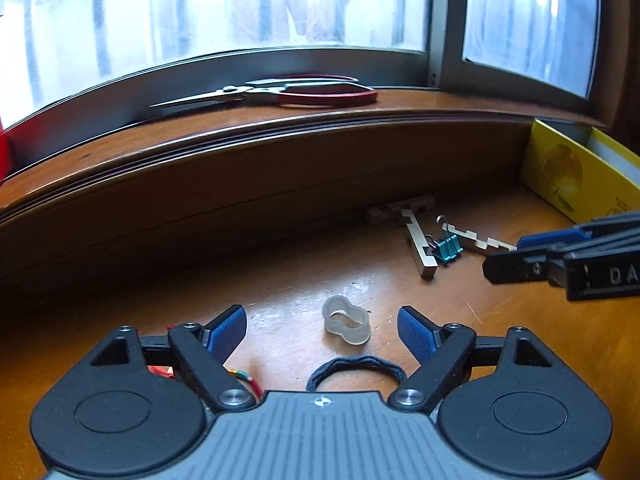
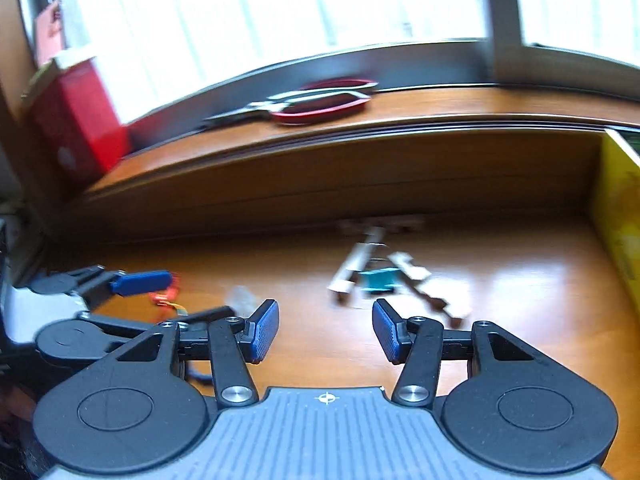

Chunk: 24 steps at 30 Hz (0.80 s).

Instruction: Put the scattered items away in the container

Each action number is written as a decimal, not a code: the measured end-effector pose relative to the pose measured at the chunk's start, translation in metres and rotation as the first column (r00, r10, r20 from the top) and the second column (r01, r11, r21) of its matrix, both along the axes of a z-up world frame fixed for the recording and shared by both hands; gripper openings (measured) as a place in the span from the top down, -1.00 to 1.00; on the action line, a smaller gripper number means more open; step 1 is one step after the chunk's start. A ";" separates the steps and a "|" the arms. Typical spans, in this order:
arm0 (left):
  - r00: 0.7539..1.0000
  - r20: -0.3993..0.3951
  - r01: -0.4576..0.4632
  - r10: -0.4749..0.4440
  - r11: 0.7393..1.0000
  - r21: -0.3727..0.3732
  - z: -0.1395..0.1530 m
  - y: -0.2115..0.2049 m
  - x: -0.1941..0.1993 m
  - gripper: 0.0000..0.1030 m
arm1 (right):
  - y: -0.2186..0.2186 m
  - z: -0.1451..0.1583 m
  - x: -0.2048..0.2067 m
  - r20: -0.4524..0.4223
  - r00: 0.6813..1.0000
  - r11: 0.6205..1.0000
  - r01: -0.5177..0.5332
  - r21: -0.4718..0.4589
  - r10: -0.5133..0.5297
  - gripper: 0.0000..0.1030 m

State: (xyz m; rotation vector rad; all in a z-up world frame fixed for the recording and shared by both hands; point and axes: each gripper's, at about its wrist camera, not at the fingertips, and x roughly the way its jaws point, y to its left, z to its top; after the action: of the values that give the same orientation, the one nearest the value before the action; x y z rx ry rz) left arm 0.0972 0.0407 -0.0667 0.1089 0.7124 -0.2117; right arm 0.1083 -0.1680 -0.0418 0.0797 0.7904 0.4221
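Yellow container (image 1: 568, 176) interior hidden; left gripper (image 1: 322, 326) and right gripper (image 2: 326, 330) spread wide, holding nothing.

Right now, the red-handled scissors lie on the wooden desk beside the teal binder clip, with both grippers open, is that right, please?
Not quite: the red-handled scissors lie up on the wooden window ledge, as the left wrist view shows. The teal binder clip is on the desk, and both grippers are open.

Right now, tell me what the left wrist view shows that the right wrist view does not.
Only the left wrist view shows the dark hair tie and, sharply, the translucent ring between its open fingers. Only the right wrist view shows the red box on the sill. Both share the red-handled scissors, teal binder clip, wooden pieces and yellow container.
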 end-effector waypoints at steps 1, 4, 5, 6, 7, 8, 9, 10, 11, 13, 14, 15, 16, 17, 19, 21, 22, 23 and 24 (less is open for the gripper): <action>1.000 0.000 0.006 -0.006 1.000 0.002 -0.001 -0.002 0.002 -0.58 | -0.002 -0.002 0.003 0.004 1.000 1.000 0.016 -0.015 -0.016 -0.02; 1.000 -0.001 0.020 -0.020 1.000 -0.001 -0.004 -0.005 0.005 -0.53 | -0.006 -0.010 0.010 0.023 0.998 0.996 0.058 -0.069 -0.057 0.00; 1.000 0.000 0.021 -0.021 1.000 -0.001 -0.005 -0.005 0.006 -0.49 | -0.006 -0.013 0.012 0.038 0.997 0.993 0.069 -0.092 -0.065 0.01; 1.000 0.000 0.022 -0.022 1.000 -0.001 -0.005 -0.006 0.006 -0.48 | -0.006 -0.016 0.016 0.053 0.996 0.991 0.075 -0.113 -0.070 0.04; 1.000 -0.001 0.024 -0.024 1.000 -0.003 -0.006 -0.006 0.007 -0.47 | -0.005 -0.019 0.020 0.064 0.995 0.988 0.082 -0.134 -0.074 0.06; 1.000 -0.003 0.025 -0.025 1.000 -0.005 -0.006 -0.006 0.007 -0.46 | -0.006 -0.022 0.024 0.069 0.994 0.984 0.090 -0.151 -0.080 0.08; 1.000 -0.004 0.024 -0.024 1.000 -0.007 -0.007 -0.006 0.007 -0.44 | -0.006 -0.025 0.027 0.073 0.994 0.982 0.094 -0.162 -0.084 0.10; 1.000 -0.006 0.025 -0.025 1.000 -0.009 -0.007 -0.005 0.008 -0.43 | -0.008 -0.028 0.029 0.073 0.994 0.981 0.098 -0.167 -0.087 0.10; 1.000 -0.007 0.027 -0.027 1.000 -0.015 -0.008 -0.005 0.009 -0.41 | -0.011 -0.030 0.030 0.069 0.993 0.980 0.104 -0.170 -0.094 0.10; 0.999 -0.008 0.032 -0.032 0.999 -0.029 -0.008 -0.005 0.008 -0.40 | -0.015 -0.037 0.036 0.042 0.993 0.980 0.117 -0.162 -0.112 0.10; 0.999 -0.010 0.032 -0.033 0.999 -0.030 -0.008 -0.005 0.009 -0.40 | -0.017 -0.039 0.038 0.035 0.992 0.980 0.127 -0.151 -0.123 0.13; 0.999 -0.012 0.033 -0.033 0.999 -0.028 -0.008 -0.006 0.009 -0.39 | -0.018 -0.040 0.039 0.041 0.991 0.980 0.135 -0.145 -0.130 0.19; 0.999 -0.011 0.034 -0.034 0.999 -0.027 -0.008 -0.006 0.009 -0.39 | -0.019 -0.041 0.039 0.043 0.990 0.979 0.140 -0.147 -0.135 0.23; 0.999 -0.007 0.038 -0.038 0.999 -0.027 -0.007 -0.008 0.010 -0.39 | -0.019 -0.041 0.038 0.046 0.989 0.977 0.149 -0.153 -0.144 0.42; 0.998 0.008 0.055 -0.054 0.998 -0.029 -0.002 -0.013 0.012 -0.39 | -0.022 -0.041 0.038 0.049 0.983 0.969 0.185 -0.166 -0.179 0.64; 0.997 0.029 0.076 -0.075 0.997 -0.026 0.003 -0.021 0.016 -0.39 | -0.027 -0.041 0.038 0.049 0.973 0.957 0.231 -0.174 -0.226 0.75; 0.995 0.039 0.089 -0.088 0.996 -0.023 0.005 -0.027 0.018 -0.39 | -0.030 -0.041 0.037 0.049 0.967 0.951 0.254 -0.176 -0.249 0.75; 0.993 0.049 0.105 -0.104 0.994 -0.017 0.007 -0.033 0.021 -0.39 | -0.033 -0.041 0.037 0.049 0.962 0.946 0.272 -0.176 -0.268 0.76; 0.991 0.062 0.120 -0.119 0.993 -0.004 0.007 -0.040 0.023 -0.35 | -0.035 -0.041 0.037 0.047 0.959 0.943 0.285 -0.174 -0.281 0.76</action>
State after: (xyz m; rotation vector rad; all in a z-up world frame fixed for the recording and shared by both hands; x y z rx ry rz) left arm 0.1202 0.0006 -0.0593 0.1504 0.6439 -0.3243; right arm 0.1451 -0.2033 -0.0829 0.0202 0.7786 0.0778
